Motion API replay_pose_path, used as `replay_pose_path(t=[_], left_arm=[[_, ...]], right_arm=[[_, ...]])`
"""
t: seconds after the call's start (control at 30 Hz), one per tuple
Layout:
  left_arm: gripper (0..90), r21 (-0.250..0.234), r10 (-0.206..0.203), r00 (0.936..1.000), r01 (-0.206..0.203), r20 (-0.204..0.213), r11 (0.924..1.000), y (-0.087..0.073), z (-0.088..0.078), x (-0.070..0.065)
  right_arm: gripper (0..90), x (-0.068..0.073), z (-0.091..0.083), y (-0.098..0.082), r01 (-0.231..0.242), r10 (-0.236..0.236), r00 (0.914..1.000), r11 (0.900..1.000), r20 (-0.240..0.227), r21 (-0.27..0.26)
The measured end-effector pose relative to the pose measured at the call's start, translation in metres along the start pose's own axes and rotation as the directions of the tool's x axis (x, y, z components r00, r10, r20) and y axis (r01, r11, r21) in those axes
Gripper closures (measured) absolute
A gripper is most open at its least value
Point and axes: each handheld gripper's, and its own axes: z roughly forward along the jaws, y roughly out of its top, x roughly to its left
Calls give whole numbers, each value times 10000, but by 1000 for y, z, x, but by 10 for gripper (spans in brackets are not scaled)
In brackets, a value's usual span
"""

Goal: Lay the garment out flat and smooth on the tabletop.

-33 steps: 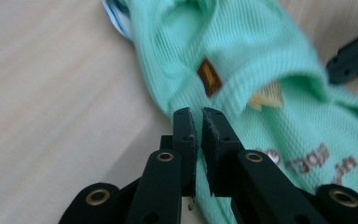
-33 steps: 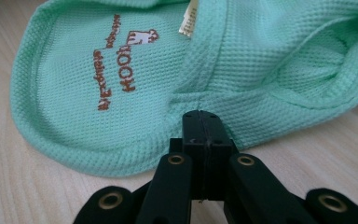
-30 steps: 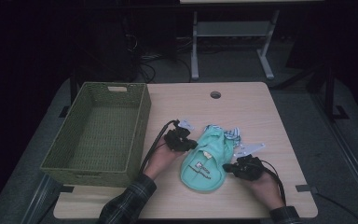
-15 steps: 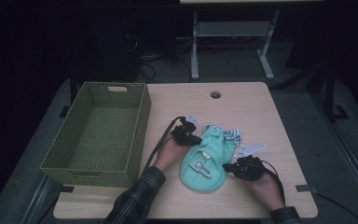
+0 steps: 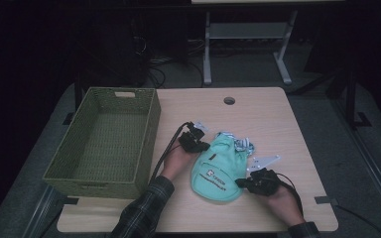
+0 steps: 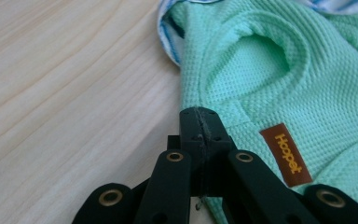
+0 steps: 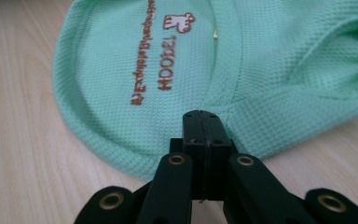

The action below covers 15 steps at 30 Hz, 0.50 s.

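Observation:
A small mint-green knit garment (image 5: 217, 171) with brown lettering lies flat on the wooden table (image 5: 263, 114). My left gripper (image 5: 202, 147) sits at its upper left edge. In the left gripper view the jaws have just been closing, and the gripper (image 6: 199, 114) is pinched on the garment's (image 6: 270, 70) seam beside a brown label (image 6: 285, 154). My right gripper (image 5: 240, 182) is at the lower right hem. In the right gripper view it (image 7: 204, 116) is shut on the rim of the fabric (image 7: 168, 56).
A green woven basket (image 5: 152, 119), with nothing inside, stands at the table's left. A blue-and-white striped cloth (image 5: 243, 145) peeks out from under the garment's far end. A round cable hole (image 5: 229, 100) lies near the table's far edge.
My left gripper has moved right and down onto the garment's upper left edge. The right gripper has stayed at the lower right hem.

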Motion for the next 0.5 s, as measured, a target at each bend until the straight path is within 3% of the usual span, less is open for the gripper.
replay_pose_path(t=[0.2, 0.33, 0.43, 0.5], left_arm=[[893, 66, 62, 10000, -62, -6, 10000, -10, -8, -9], [893, -5, -182, 9997, 182, 191, 9998, -19, -14, -17], [891, 195, -92, 9997, 88, 221, 9998, -24, -20, -23], [890, 444, 239, 9995, -249, 230, 9987, -29, -25, -30]], right_arm=[[900, -7, -5, -4, -108, 108, 9999, 9999, -13, -9], [900, -10, -7, -7, -177, 177, 9998, 9998, 58, -56], [900, -12, -10, -7, -68, 68, 9997, 10000, 250, 31], [900, -12, -12, -9, -175, 172, 9996, 9998, 222, 100]])
